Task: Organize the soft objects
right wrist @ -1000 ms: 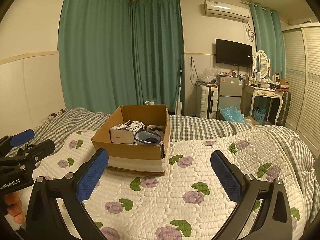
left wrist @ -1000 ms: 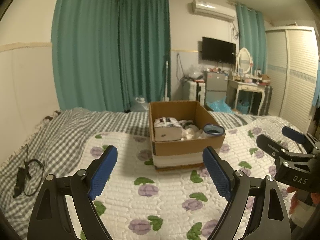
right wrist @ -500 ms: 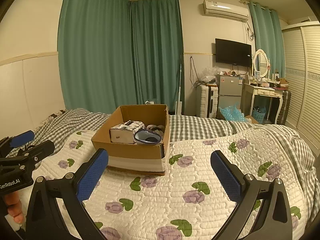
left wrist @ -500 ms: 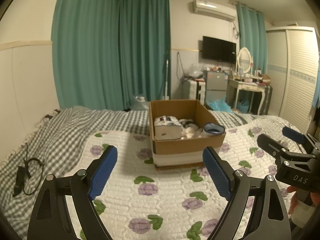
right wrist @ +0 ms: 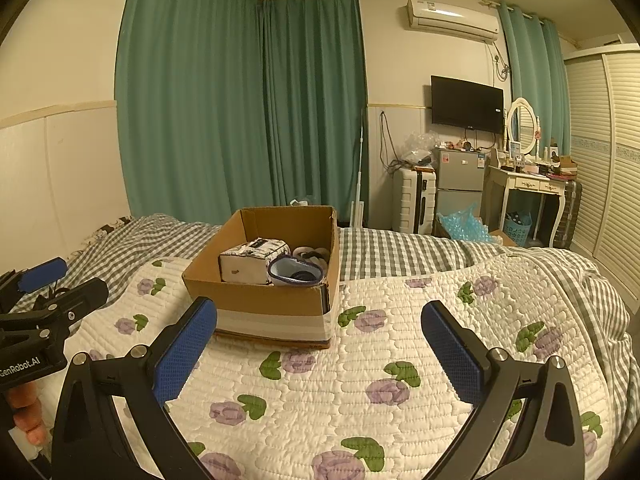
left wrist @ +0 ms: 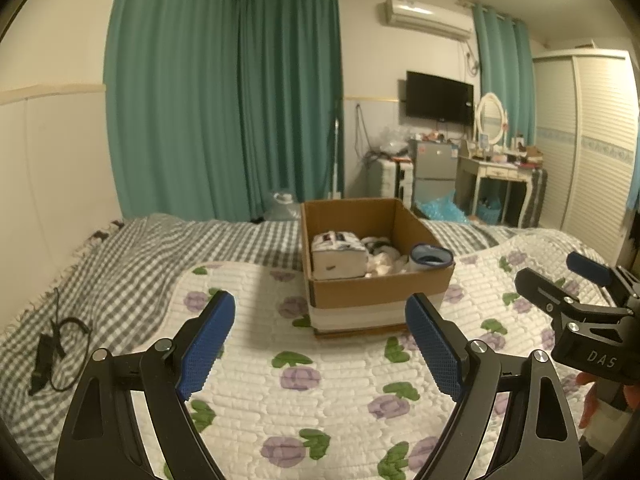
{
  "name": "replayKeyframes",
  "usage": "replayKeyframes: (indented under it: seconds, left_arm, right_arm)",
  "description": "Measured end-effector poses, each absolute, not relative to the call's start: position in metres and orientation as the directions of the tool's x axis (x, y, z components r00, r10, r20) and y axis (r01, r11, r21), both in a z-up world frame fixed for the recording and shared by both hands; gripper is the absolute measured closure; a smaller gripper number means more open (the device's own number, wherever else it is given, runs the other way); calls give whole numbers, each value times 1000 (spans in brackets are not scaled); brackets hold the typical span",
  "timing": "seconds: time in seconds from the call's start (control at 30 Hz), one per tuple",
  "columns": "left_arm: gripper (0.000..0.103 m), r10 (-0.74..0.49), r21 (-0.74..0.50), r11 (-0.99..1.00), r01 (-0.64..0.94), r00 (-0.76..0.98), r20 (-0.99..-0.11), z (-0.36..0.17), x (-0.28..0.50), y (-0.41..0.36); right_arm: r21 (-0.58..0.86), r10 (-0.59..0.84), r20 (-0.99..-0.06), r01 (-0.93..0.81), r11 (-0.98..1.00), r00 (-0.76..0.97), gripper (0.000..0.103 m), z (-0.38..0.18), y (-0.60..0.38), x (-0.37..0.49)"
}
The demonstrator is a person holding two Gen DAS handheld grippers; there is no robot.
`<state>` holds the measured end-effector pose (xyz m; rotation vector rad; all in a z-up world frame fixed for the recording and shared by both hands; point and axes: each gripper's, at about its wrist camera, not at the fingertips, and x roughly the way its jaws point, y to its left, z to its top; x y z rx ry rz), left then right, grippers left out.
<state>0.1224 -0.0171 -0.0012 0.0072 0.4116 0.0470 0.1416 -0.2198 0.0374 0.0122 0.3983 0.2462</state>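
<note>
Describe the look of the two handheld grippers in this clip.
Both are matte black two-finger frames with silver pivot bolts and textured blue finger pads. The left gripper has "GenRobot.AI" printed on its side; the right gripper shows "DAS". No cables show; bare fingers grip each handle.

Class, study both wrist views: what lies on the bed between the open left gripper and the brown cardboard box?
Only bare white quilt with purple flowers separates the left gripper from the brown cardboard box; the left wrist view shows this best.
</note>
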Motion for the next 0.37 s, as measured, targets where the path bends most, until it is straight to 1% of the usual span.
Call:
replayKeyframes:
  seconds: [0.37]
  left_arm:
    - [15,50,19,999,-46,914,-403,-2,123,-16]
  right_arm:
    - [60,239,-382,-234,970,893,0,37,-220,141]
